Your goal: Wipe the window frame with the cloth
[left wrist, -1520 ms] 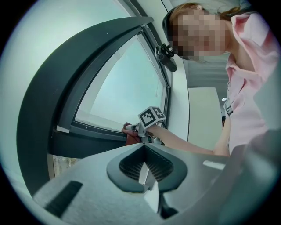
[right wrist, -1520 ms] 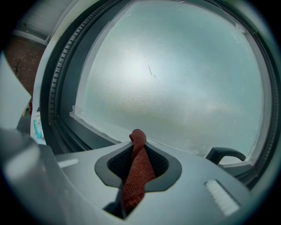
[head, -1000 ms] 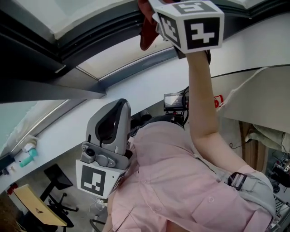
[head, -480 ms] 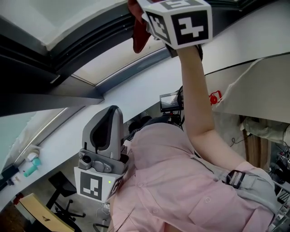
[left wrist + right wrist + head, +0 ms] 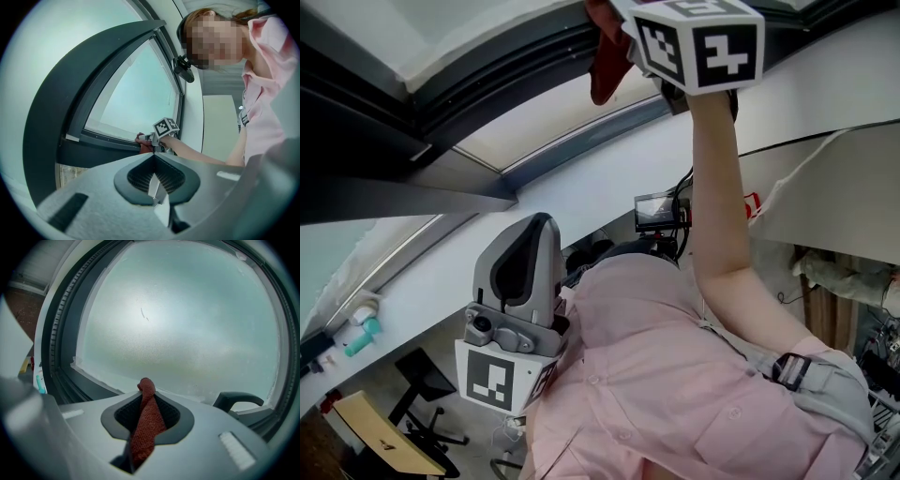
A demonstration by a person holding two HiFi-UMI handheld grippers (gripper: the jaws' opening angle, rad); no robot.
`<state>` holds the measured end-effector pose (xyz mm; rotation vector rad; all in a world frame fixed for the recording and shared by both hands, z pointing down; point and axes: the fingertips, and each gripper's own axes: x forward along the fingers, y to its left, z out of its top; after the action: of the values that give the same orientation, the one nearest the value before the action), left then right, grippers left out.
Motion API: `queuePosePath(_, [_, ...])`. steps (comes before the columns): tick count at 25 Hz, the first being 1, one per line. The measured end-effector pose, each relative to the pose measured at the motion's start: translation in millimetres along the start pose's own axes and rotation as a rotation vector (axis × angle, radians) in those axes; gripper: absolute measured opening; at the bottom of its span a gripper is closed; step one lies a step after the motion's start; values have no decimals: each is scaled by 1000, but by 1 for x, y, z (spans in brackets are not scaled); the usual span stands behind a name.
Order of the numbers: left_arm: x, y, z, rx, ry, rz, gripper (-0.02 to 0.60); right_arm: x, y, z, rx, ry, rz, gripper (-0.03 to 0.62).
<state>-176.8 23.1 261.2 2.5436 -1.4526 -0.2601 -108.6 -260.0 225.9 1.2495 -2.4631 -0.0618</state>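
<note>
- The left tongs [image 5: 530, 258] are hanging low, close to the person's pink shirt [image 5: 675, 375], with the tips pointing up.
- The left tongs [image 5: 154, 185] are pressing their two tips together, with only a thin slit between them and nothing in it.
- The person's bare arm [image 5: 717, 206] is reaching up past the left tongs, high above them.
- The right tongs [image 5: 623, 28] are sitting at the top of that arm, well above the left tongs, and their marker cube [image 5: 698, 47] is facing out into the room.
- The right tongs [image 5: 145, 427] are pinching a red cloth [image 5: 146, 420] tight between their tips.
- The cloth is poking out past the tips of the right tongs, and a loose bit of the cloth [image 5: 607, 70] is hanging down just under them.
- The dark window frame [image 5: 61, 376] is running right in front of the right tongs, and the end of the cloth looks like it is touching the bottom bar of the frame [image 5: 103, 145].
- The foggy window glass [image 5: 178, 324] is glowing pale behind the frame, beyond the tips of the right tongs.
- A dark handle [image 5: 234, 399] is sticking up on the frame, off to the right of the right tongs.
</note>
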Motion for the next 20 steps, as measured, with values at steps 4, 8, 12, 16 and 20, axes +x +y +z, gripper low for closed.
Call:
queuePosePath(4, [0, -1, -1, -5, -2, 7, -2, -1, 0, 0, -5, -4, -4, 64])
queuePosePath(8, [0, -4, -1, -5, -2, 15, -2, -1, 1, 0, -7, -3, -1, 64])
queuePosePath(12, [1, -5, -1, -5, -8, 29, -2, 0, 1, -2, -9, -1, 1, 64])
queuePosePath(16, [0, -9, -3, -8, -6, 35, -2, 0, 1, -1, -16, -5, -2, 64])
queuePosePath(20, [1, -11, -4, -9, -11, 42, -2, -1, 2, -1, -19, -6, -4, 64])
